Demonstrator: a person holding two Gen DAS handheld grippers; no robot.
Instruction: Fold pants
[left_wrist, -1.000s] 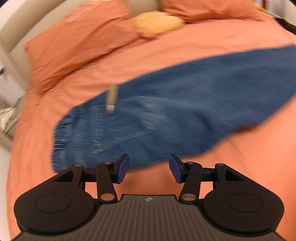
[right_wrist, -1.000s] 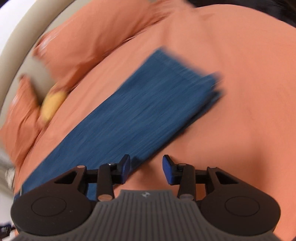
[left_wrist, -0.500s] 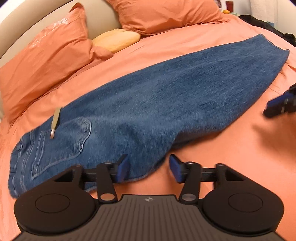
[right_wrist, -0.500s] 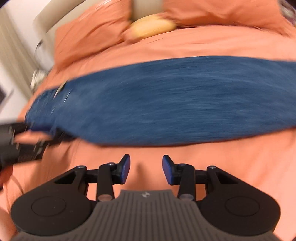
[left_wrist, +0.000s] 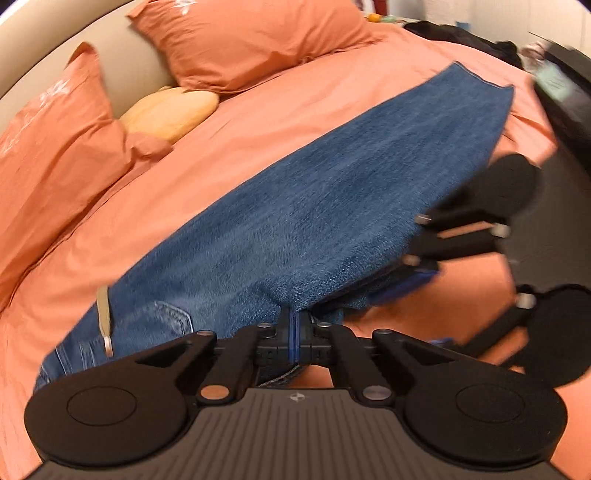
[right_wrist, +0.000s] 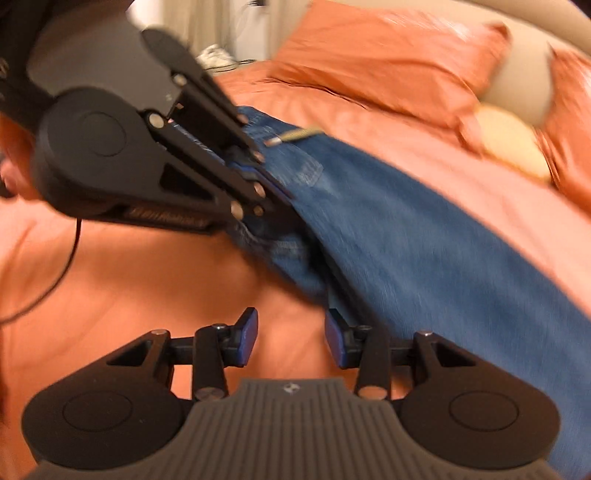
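Note:
Blue jeans (left_wrist: 332, 206) lie folded lengthwise on the orange bed cover (left_wrist: 229, 147), waist at the near left and hems at the far right. A tan tag (left_wrist: 104, 314) hangs by the back pocket. My left gripper (left_wrist: 295, 332) is shut on the jeans' near edge around the crotch. From the right wrist view the jeans (right_wrist: 424, 240) run off to the right, and the left gripper (right_wrist: 273, 192) pinches the denim there. My right gripper (right_wrist: 290, 336) is open just in front of the same edge, its right pad touching the cloth. Seen blurred from the left wrist, the right gripper (left_wrist: 413, 273) is close beside the left.
Two orange pillows (left_wrist: 251, 40) and a yellow cushion (left_wrist: 173, 110) lie against the beige headboard (left_wrist: 140, 74). Dark clothing (left_wrist: 461, 33) sits at the far corner of the bed. A thin black cable (right_wrist: 55, 273) crosses the cover below the left gripper.
My left gripper has moved onto the jeans' near edge and shut on it. My right gripper has swept along the jeans from the hem end to just beside the left gripper, still open.

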